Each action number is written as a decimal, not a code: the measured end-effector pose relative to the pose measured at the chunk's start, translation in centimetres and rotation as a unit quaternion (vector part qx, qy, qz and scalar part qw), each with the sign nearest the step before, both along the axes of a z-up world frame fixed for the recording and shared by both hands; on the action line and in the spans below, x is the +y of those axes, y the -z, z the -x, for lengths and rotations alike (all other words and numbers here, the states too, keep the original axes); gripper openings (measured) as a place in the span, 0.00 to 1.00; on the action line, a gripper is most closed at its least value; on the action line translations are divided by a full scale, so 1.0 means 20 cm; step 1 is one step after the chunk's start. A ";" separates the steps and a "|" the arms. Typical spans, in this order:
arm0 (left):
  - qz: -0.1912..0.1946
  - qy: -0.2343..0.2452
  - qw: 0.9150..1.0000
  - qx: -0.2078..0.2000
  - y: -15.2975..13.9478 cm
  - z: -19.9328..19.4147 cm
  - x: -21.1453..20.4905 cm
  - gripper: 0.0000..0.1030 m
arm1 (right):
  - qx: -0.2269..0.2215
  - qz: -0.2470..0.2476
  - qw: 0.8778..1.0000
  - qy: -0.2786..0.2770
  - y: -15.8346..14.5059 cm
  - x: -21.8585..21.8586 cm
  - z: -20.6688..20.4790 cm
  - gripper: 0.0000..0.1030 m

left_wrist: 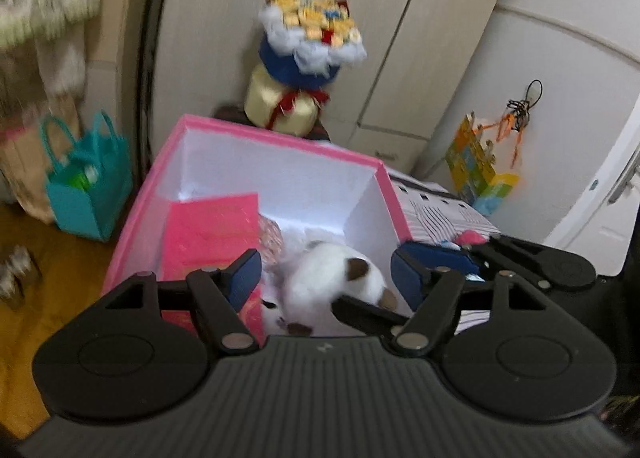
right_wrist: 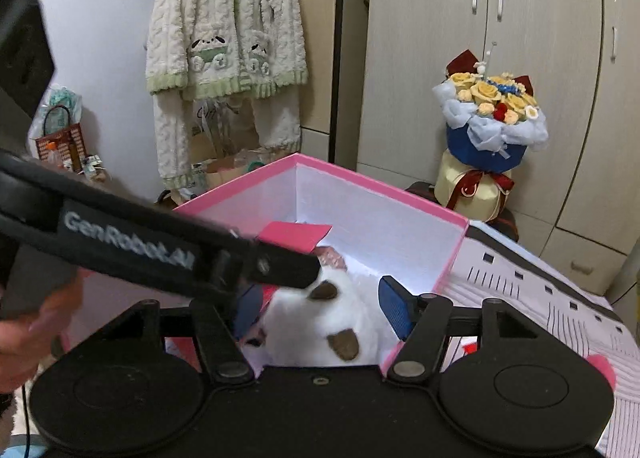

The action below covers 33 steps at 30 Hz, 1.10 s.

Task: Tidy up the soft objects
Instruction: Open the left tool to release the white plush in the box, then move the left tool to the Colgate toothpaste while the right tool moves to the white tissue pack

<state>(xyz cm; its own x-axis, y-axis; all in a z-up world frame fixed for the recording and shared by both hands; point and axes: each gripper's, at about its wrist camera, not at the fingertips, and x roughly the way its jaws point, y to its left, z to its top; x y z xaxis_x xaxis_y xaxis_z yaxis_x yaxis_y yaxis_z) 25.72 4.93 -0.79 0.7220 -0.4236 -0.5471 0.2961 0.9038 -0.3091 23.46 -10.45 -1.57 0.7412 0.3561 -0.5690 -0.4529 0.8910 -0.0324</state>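
Observation:
An open pink box [left_wrist: 276,134] [right_wrist: 380,186] with white inner walls holds a white plush toy [left_wrist: 320,270] [right_wrist: 304,322] with brown patches. A pink card [left_wrist: 212,242] [right_wrist: 296,236] leans inside the box next to it. My left gripper [left_wrist: 326,278] hangs open over the box, its blue pads clear of the toy on both sides. My right gripper [right_wrist: 320,308] is also open and straddles the toy, whose fur reaches close to both pads. One left finger [right_wrist: 288,268] crosses above the toy, and a right finger [left_wrist: 368,312] lies against its near side.
The box stands on a striped bed cover [right_wrist: 540,290]. Behind it a flower bouquet [left_wrist: 312,34] [right_wrist: 492,114] stands before wardrobe doors. A teal bag [left_wrist: 88,186] sits on the wooden floor at the left. Fleece pyjamas [right_wrist: 224,38] hang on the wall. A hand [right_wrist: 24,338] grips the left tool.

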 end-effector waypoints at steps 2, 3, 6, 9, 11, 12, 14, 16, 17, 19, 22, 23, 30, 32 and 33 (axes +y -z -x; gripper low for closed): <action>-0.019 0.004 1.000 -0.019 -0.03 0.06 -0.01 0.70 | 0.009 -0.013 1.000 -0.005 -0.02 -0.02 0.04 0.66; -0.020 0.010 1.000 -0.020 -0.04 0.08 0.00 0.70 | 0.011 -0.018 1.000 -0.008 -0.03 -0.03 0.07 0.66; -0.008 0.027 0.999 -0.013 -0.07 0.14 0.03 0.70 | 0.014 -0.030 0.999 -0.013 -0.06 -0.06 0.15 0.67; -0.003 0.034 0.999 -0.012 -0.10 0.20 0.04 0.70 | 0.025 -0.046 0.998 -0.018 -0.08 -0.09 0.22 0.67; -0.005 0.042 0.999 -0.018 -0.13 0.27 0.05 0.70 | 0.030 -0.050 0.998 -0.018 -0.10 -0.09 0.27 0.67; -0.006 0.045 0.999 -0.021 -0.14 0.30 0.05 0.71 | 0.031 -0.050 0.998 -0.018 -0.11 -0.10 0.29 0.67; -0.012 0.048 0.998 -0.031 -0.17 0.36 0.05 0.71 | 0.031 -0.053 0.998 -0.018 -0.14 -0.10 0.34 0.67; -0.022 0.051 0.998 -0.040 -0.19 0.42 0.05 0.72 | 0.030 -0.054 0.998 -0.015 -0.16 -0.11 0.39 0.67; -0.024 0.052 0.997 -0.044 -0.21 0.46 0.05 0.72 | 0.029 -0.054 0.998 -0.014 -0.17 -0.12 0.41 0.67; -0.026 0.056 0.997 -0.052 -0.24 0.51 0.05 0.72 | 0.024 -0.048 0.998 -0.012 -0.20 -0.13 0.45 0.67; -0.029 0.067 0.995 -0.073 -0.29 0.63 0.05 0.75 | 0.017 -0.041 0.999 -0.009 -0.23 -0.14 0.54 0.67; -0.031 0.071 0.994 -0.079 -0.30 0.66 0.04 0.75 | 0.016 -0.041 0.999 -0.009 -0.24 -0.15 0.56 0.68; -0.041 0.106 0.988 -0.106 -0.35 0.86 -0.05 0.76 | -0.007 -0.053 0.999 0.004 -0.31 -0.30 0.80 0.69; -0.043 0.118 0.986 -0.107 -0.35 0.90 -0.09 0.76 | -0.010 -0.058 0.998 0.012 -0.31 -0.37 0.86 0.69; -0.043 0.124 0.986 -0.107 -0.34 0.91 -0.12 0.76 | -0.011 -0.061 0.998 0.016 -0.30 -0.40 0.89 0.69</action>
<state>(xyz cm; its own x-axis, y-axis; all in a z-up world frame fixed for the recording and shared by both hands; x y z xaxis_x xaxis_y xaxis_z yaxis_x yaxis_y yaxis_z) 7.47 2.62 6.07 0.7044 -0.5602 -0.4358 0.5617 0.8154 -0.1403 5.58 -18.51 4.47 0.7659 0.3969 -0.5058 -0.4241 0.9032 0.0666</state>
